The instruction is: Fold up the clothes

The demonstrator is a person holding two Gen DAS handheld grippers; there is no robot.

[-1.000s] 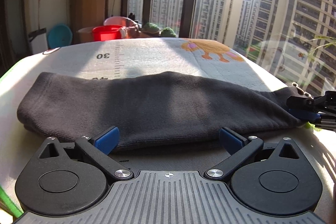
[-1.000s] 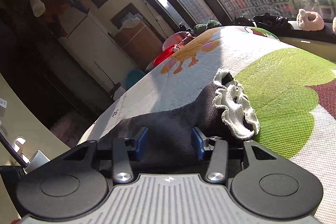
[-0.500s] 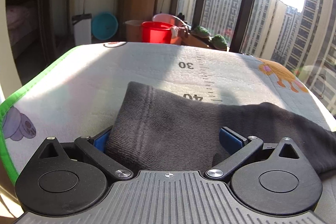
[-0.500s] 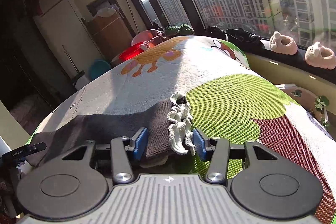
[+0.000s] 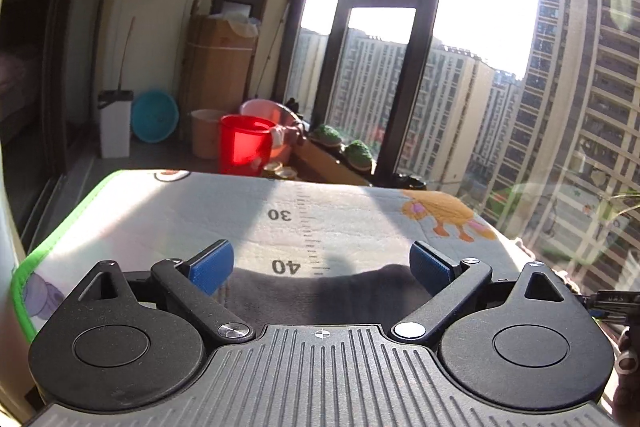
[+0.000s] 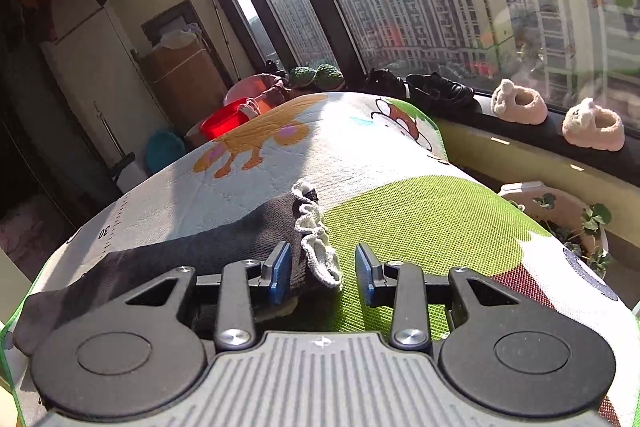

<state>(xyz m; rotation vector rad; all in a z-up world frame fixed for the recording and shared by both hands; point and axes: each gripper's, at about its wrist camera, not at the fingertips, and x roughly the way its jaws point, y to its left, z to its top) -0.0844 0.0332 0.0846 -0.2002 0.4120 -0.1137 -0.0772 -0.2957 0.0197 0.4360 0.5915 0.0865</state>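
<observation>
Right now your left gripper (image 5: 322,265) is hovering above the near edge of the dark grey garment (image 5: 324,293), its blue pads (image 5: 211,265) standing wide apart yet closing slightly, gripping nothing; cloth is lying below the gap. Your right gripper (image 6: 322,269) is sitting at the garment's other end, jaws opening, partly parted. The left pad (image 6: 280,271) is lying against the dark fabric, the right pad is standing clear over the green patch, and the white frilled trim (image 6: 316,239) is lying loose between them. That garment is stretching flat as a long band across the printed play mat (image 6: 360,155) covering the table, from the ruler marks to the green patch. Beyond, a red bucket (image 5: 244,145) is standing on the floor by the window.
</observation>
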